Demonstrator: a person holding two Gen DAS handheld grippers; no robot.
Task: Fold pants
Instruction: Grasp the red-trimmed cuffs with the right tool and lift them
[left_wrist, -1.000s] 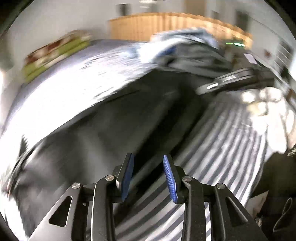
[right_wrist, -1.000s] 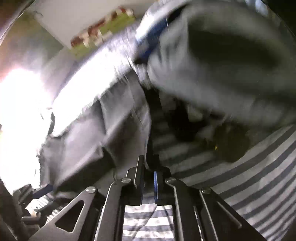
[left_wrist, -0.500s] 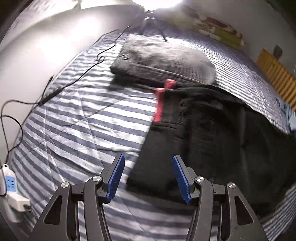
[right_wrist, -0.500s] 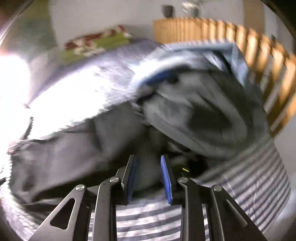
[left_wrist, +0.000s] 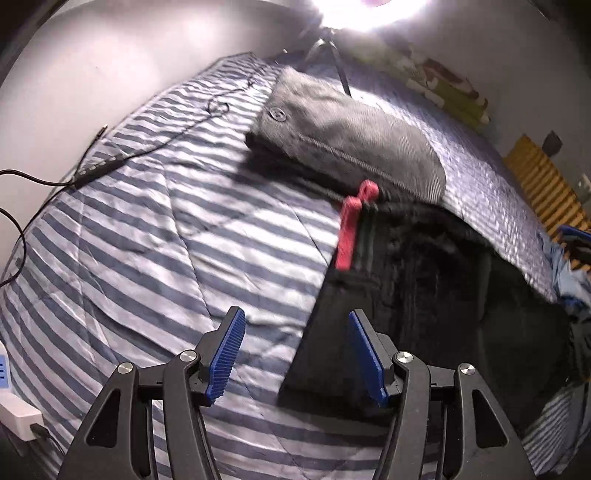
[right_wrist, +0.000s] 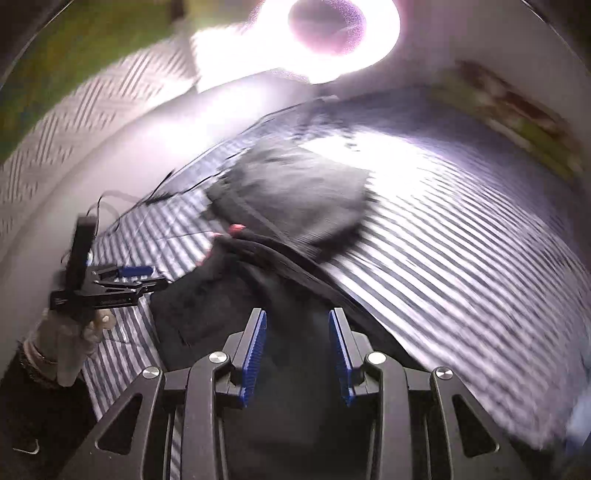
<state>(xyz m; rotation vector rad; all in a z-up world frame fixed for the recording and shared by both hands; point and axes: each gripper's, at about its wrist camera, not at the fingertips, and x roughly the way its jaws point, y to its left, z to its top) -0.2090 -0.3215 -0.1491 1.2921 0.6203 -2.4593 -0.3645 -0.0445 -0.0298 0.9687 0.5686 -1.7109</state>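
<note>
Both claws, swung over from the clothes pile, are opening empty: left claw (left_wrist: 295, 354) straddling the black pants' (left_wrist: 424, 302) near corner, right claw (right_wrist: 297, 354) hovering mid-garment.

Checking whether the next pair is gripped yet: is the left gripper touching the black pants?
Apart. In the left wrist view the left gripper has just been opening; its blue pads stand clear above the black pants corner, pressing nothing.
</note>
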